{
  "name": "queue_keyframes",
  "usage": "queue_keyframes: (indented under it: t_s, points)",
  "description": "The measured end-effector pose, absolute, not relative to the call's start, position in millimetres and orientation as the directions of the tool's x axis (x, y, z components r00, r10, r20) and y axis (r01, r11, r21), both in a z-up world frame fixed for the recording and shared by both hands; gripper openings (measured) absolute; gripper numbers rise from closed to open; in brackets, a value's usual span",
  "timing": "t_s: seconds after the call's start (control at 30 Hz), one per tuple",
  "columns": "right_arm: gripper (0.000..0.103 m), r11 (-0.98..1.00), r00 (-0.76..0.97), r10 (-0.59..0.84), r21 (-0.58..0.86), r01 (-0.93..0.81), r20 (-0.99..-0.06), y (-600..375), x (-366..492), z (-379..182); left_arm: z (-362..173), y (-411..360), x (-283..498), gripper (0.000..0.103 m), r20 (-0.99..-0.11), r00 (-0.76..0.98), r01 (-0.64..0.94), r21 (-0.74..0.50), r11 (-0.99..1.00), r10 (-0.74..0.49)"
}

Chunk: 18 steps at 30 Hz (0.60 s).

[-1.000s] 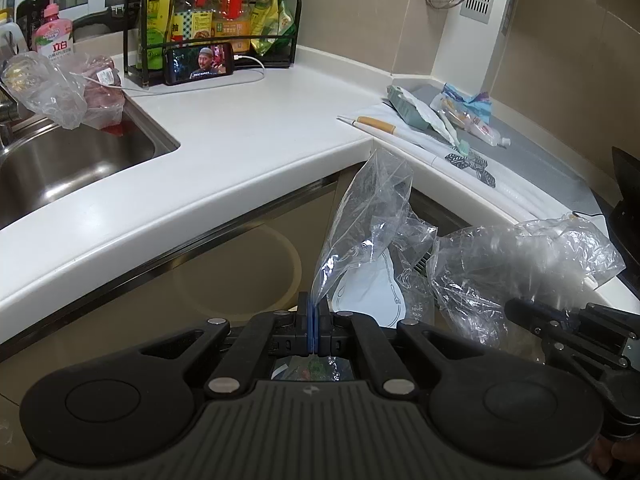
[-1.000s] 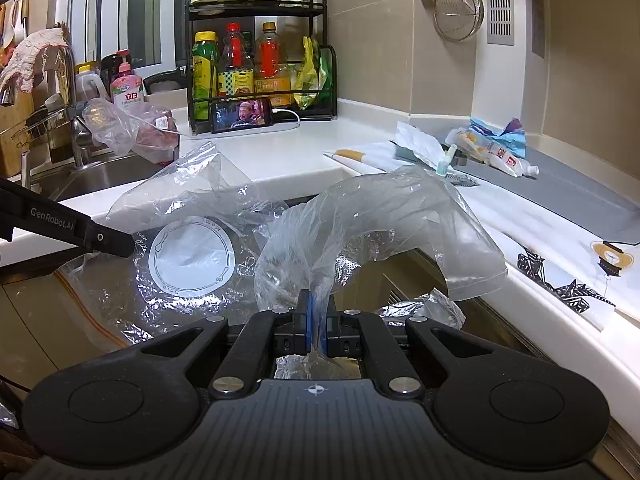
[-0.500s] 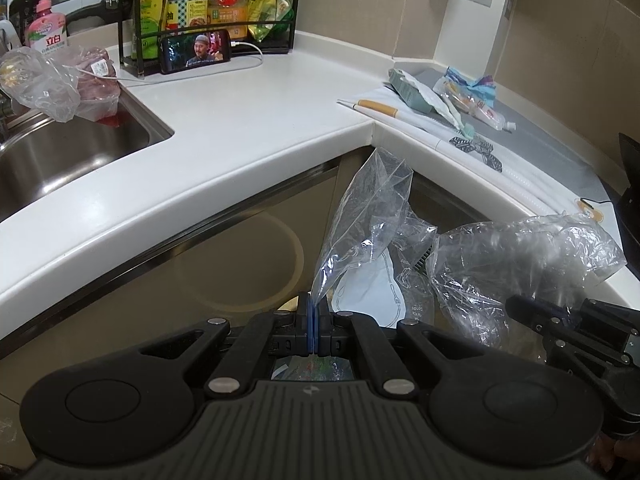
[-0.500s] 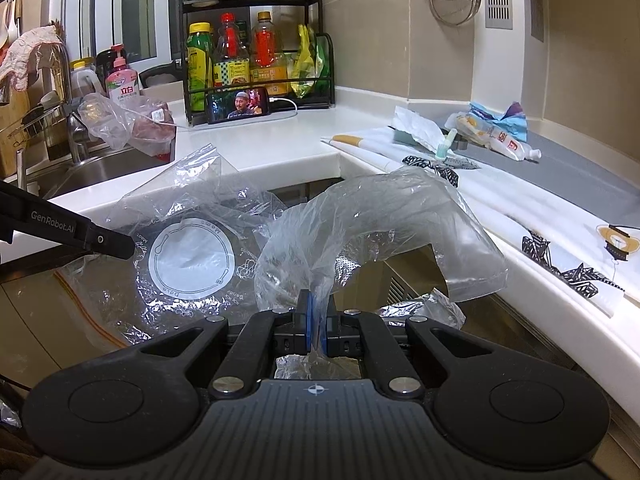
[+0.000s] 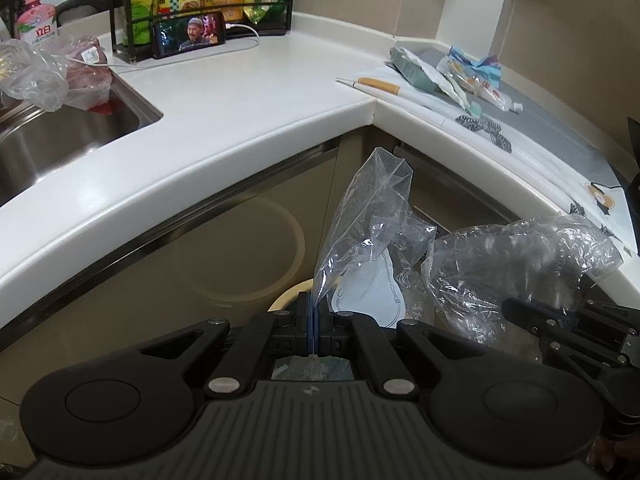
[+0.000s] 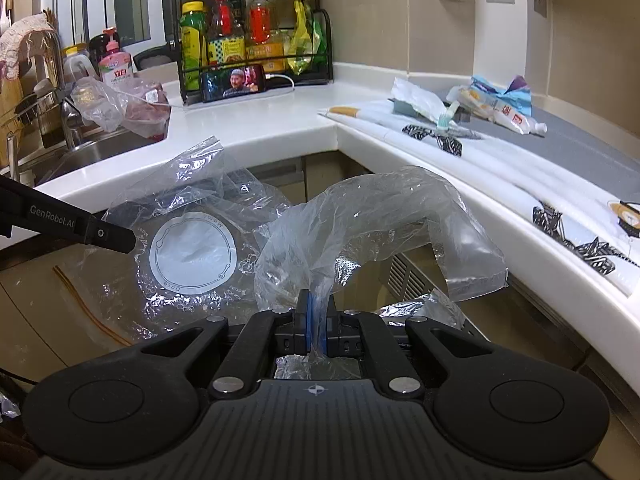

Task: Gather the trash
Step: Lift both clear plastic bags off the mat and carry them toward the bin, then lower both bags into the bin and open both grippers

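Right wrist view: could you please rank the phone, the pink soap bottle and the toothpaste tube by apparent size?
1. Phone
2. Toothpaste tube and pink soap bottle: these look alike, and the bottle is partly hidden, so no ranking.

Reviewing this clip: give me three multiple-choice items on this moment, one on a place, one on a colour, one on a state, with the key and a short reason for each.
1. Where does the phone stand?
A. in the sink
B. on the counter, propped against the black bottle rack
C. on the grey mat

2. What colour is the soap pump bottle by the sink?
A. pink
B. blue
C. black

3. What is the right gripper doing?
A. open and empty
B. shut on a toothbrush
C. shut on a clear plastic bag

Key:
1 B, its lit screen leans at the foot of the rack on the white counter.
2 A, its body and pump are pink.
3 C, the bag rises out from between the closed blue pads.
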State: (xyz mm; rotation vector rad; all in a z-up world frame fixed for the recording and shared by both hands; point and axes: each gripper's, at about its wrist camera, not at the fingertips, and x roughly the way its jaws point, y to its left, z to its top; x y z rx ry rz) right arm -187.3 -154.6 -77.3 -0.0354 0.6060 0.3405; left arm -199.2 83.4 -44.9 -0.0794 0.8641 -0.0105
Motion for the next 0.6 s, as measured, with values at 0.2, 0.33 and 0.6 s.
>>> queue_keyframes:
  t_s: [0.2,0.33,0.6]
  points:
    - [0.005,0.945,0.75,0.297,0.067,-0.321,-0.591,-153,-178,-86,-56,83,-191,0.0,-0.775,0.631,-0.025,-0.068,0.997,-0.037]
    - [0.005,0.945,0.73,0.295,0.075,-0.319,-0.617,-151,-170,-95,-67,80,-185,0.0,-0.792,0.61,-0.018,-0.06,0.998,-0.036]
    - [0.005,0.945,0.685,0.292,0.089,-0.316,-0.668,-145,-150,-115,-96,77,-163,0.0,-0.832,0.554,-0.014,-0.057,0.998,-0.04]
